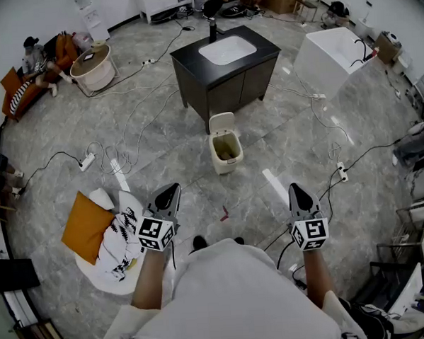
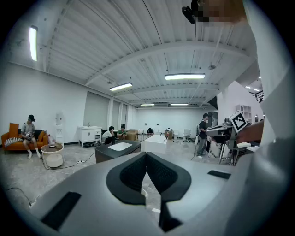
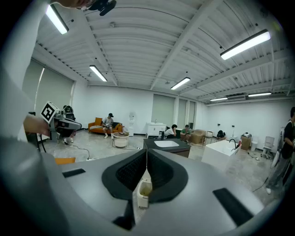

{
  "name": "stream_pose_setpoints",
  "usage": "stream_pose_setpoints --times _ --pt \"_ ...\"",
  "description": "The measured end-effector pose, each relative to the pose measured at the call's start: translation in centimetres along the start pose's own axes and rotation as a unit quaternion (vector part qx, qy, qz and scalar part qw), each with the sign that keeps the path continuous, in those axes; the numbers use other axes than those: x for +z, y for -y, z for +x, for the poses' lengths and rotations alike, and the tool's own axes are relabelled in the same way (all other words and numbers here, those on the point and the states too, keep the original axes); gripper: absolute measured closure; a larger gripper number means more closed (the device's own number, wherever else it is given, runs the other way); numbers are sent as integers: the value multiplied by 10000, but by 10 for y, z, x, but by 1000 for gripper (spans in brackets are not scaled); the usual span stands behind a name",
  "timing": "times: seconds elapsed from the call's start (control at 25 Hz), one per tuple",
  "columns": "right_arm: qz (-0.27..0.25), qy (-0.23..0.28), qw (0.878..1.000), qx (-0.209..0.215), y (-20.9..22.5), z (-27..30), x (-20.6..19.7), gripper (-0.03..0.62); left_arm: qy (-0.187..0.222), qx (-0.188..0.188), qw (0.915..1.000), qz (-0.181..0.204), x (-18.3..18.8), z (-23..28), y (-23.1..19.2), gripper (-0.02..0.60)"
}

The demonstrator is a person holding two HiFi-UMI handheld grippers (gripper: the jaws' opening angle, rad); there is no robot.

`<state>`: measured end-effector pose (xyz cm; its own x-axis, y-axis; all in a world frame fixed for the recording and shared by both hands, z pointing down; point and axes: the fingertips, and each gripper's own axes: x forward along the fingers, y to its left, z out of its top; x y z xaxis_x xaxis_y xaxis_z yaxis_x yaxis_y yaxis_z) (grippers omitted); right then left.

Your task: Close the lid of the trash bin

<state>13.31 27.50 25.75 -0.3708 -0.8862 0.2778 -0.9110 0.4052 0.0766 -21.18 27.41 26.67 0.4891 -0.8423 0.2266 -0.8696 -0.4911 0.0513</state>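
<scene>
The bin (image 1: pixel 226 152) stands on the floor before the cabinet (image 1: pixel 225 76), well ahead of both grippers. Its lid (image 1: pixel 221 121) stands up at the back. It looks like light, stiff, hinged plastic, so a nudge on its top edge should tip it shut. Something brownish lies inside, but I cannot tell what. The left gripper (image 1: pixel 169 194) and right gripper (image 1: pixel 298 193) are pressed together and empty.

Trash bin (image 3: pixel 144 193) glimpsed only through the slit under the right tongs (image 3: pixel 146 157), both flanks masked by the jaws. Under the left tongs (image 2: pixel 146 156), merely a pale curved sliver, too little to name. Bin contents too small to tell from the head view.
</scene>
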Motion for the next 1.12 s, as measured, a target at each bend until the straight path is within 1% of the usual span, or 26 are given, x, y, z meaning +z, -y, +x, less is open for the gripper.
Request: stream_pose_setpoints --times 0.72,1.12 --pt "8 -62 9999 -130 -11 -8 2 560 48 -83 9999 -131 -8 -10 -4 565" --pt "65 -139 9997 -210 -40 -3 4 560 -12 -187 9997 -182 -17 -26 -25 565"
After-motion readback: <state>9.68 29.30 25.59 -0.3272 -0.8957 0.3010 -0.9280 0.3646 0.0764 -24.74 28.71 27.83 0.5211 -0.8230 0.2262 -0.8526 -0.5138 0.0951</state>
